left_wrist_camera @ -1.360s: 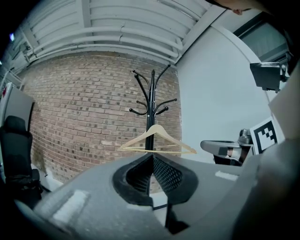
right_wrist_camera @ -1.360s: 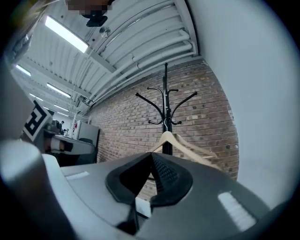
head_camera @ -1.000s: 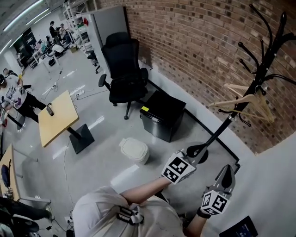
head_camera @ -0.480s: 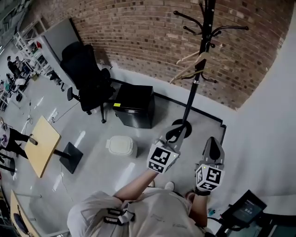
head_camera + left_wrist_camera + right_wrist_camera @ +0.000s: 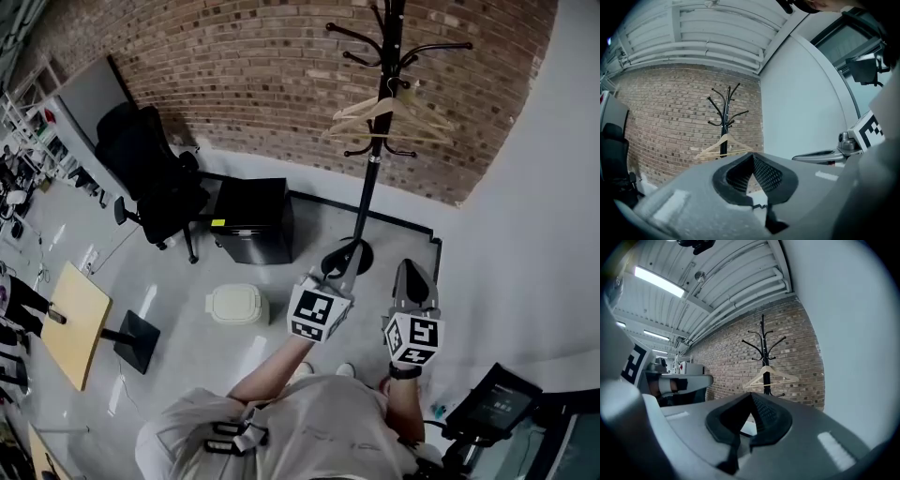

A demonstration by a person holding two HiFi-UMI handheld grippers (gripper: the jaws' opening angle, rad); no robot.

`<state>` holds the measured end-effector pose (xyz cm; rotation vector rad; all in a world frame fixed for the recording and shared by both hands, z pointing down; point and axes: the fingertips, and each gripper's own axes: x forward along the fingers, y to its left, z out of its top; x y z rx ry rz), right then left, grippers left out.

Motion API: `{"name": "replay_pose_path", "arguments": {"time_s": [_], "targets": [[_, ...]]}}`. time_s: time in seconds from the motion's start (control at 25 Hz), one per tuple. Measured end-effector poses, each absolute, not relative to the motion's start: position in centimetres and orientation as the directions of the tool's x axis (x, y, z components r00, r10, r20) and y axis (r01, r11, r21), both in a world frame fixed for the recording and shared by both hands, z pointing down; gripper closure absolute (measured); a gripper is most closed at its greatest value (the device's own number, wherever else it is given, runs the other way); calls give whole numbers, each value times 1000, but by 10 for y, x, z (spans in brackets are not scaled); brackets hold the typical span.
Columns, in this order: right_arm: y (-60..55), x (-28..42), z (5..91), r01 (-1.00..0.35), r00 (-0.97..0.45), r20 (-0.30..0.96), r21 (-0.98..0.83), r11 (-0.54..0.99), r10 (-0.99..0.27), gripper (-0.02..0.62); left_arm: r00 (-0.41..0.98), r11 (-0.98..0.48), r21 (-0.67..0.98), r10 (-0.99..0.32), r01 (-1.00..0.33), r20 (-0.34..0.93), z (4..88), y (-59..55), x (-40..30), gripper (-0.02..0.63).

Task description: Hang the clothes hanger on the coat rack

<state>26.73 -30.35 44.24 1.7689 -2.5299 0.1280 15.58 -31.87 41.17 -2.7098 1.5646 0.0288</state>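
Note:
A light wooden clothes hanger (image 5: pixel 389 114) hangs on a hook of the black coat rack (image 5: pixel 373 169), which stands against the brick wall. The hanger (image 5: pixel 723 145) and the rack (image 5: pixel 724 108) show ahead in the left gripper view, and the hanger (image 5: pixel 769 376) likewise in the right gripper view. My left gripper (image 5: pixel 349 267) and right gripper (image 5: pixel 409 272) are held side by side, pointing level toward the rack's base, well short of the hanger. Both are shut with nothing between the jaws.
A black office chair (image 5: pixel 150 178) and a black cabinet (image 5: pixel 253 220) stand left of the rack. A pale lidded bin (image 5: pixel 236 305) sits on the floor, with a wooden table (image 5: pixel 70 323) beyond. A white wall runs along the right; a black screen device (image 5: pixel 492 403) is at the bottom right.
The view has swung so the rack now stands upright near the middle. Both grippers have shifted left and drawn closer together, facing the rack. The hanger stays on its hook.

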Motion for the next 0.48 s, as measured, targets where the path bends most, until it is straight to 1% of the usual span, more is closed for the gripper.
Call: {"name": "replay_pose_path", "arguments": {"time_s": [0.16,0.48], "targets": [[-307,265,446,-940,-342,126,-33,340,-931,592,514,-514,16,-858,-857,-21,412,-322,159,606],[-308,284,450,-957,-290,140,-35,288,-947,592,551,-550,35,-835,-834,6,420,-325,174,606]]}}
